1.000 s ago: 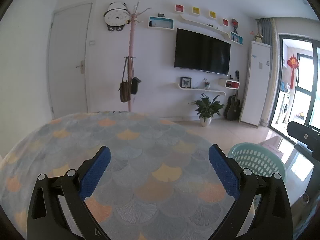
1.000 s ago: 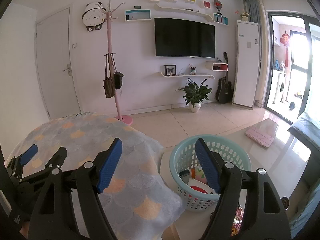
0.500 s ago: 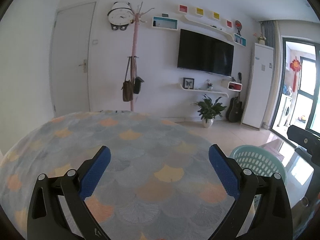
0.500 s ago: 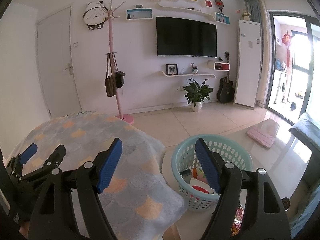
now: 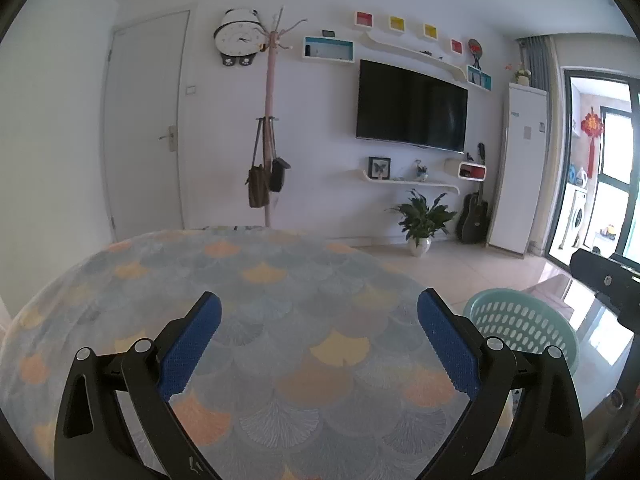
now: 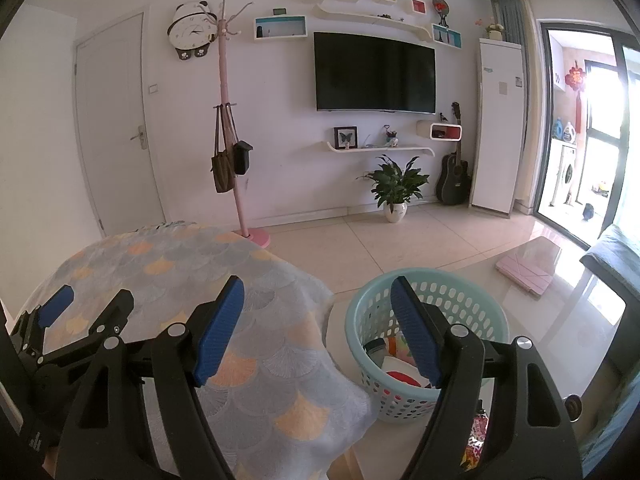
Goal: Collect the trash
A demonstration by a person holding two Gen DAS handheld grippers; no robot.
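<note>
Nothing has shifted since a second ago: both the left gripper (image 5: 319,322) and the right gripper (image 6: 317,306) hang spread wide, empty, over the tabletop (image 5: 280,280). The basket (image 6: 472,300) stands upright at four o'clock beside it, its trash (image 6: 400,368) half hidden, hard to identify.

The left gripper (image 5: 319,316) hangs over a tabletop (image 5: 260,280) covered in a cloth of grey, yellow and orange fan-shaped scales, its two blue-padded fingers (image 5: 188,350) spread wide with nothing between them. Off the tabletop's right edge stands a pale green perforated basket (image 5: 520,322), partly hidden behind the right finger. On the far wall hang a dark television (image 5: 412,110) and a panda clock (image 5: 239,38), with a pink coat stand (image 5: 271,120) carrying bags and a potted plant (image 5: 422,220) on the floor.
</note>
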